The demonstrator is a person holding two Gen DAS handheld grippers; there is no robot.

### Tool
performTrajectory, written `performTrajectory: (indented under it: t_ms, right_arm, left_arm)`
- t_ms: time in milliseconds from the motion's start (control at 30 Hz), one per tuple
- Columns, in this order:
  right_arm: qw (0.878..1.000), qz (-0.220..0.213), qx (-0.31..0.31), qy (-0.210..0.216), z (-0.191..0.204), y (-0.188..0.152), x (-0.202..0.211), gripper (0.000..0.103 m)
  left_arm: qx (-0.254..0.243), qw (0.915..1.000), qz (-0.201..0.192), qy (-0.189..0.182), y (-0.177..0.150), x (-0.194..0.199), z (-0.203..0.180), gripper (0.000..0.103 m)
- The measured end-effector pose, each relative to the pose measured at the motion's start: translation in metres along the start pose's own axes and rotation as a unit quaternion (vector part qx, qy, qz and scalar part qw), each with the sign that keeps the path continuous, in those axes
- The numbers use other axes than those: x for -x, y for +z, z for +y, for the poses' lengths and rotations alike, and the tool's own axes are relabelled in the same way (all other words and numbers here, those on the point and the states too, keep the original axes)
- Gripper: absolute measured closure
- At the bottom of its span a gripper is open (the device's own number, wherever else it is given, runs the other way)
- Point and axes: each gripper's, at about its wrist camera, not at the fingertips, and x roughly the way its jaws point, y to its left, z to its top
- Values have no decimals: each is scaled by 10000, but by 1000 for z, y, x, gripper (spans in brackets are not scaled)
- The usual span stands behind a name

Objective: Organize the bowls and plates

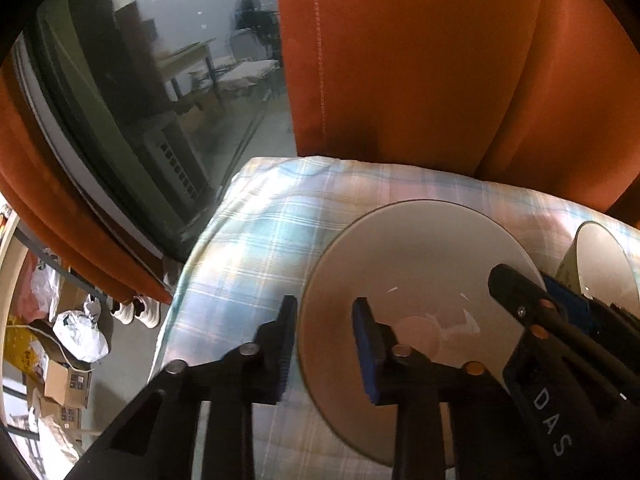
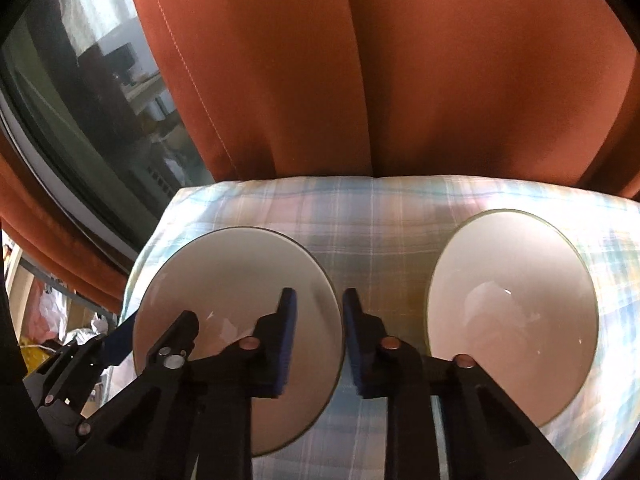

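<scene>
While both tongs pinch the same plate (image 2: 236, 280), the bowl (image 2: 512, 312) sits apart on the right of the checked worktop (image 2: 380, 216), upright and mouth up. Left tongs (image 1: 326, 344) are nearly shut on the plate's left rim, one pad outside, one over the face. Right tongs (image 2: 318, 340) are nearly shut on its right rim, so that hand is nearer the bowl. Plate lies flat, round, no long axis; the bowl likewise. Likely next: lift level, carry right.
</scene>
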Motion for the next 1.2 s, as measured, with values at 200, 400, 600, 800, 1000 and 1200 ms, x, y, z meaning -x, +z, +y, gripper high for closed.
performTrajectory:
  t_ms: [200, 400, 600, 800, 1000, 1200]
  right_arm:
    - [9999, -3, 49, -130, 0, 1, -2, 86]
    - [9999, 80, 20, -143, 1, -2, 2, 86]
    - [9998, 49, 45, -182, 4, -4, 19, 86]
    - [9997, -96, 42, -234, 9, -9, 49, 86]
    - [9992, -300, -7, -259, 17, -15, 90, 86]
    - [9980, -520, -94, -357, 25, -29, 133, 86]
  left_arm:
    - [-57, 9999, -54, 67, 2, 1, -1, 82]
    - [-81, 9999, -7, 83, -1, 5, -1, 82]
    - [-62, 9999, -78, 20, -6, 24, 1, 82]
    - [-47, 9996, -255, -60, -10, 54, 5, 82]
    - [-70, 9988, -467, -100, -16, 90, 12, 82]
    - [-189, 9973, -681, -215, -28, 126, 17, 82]
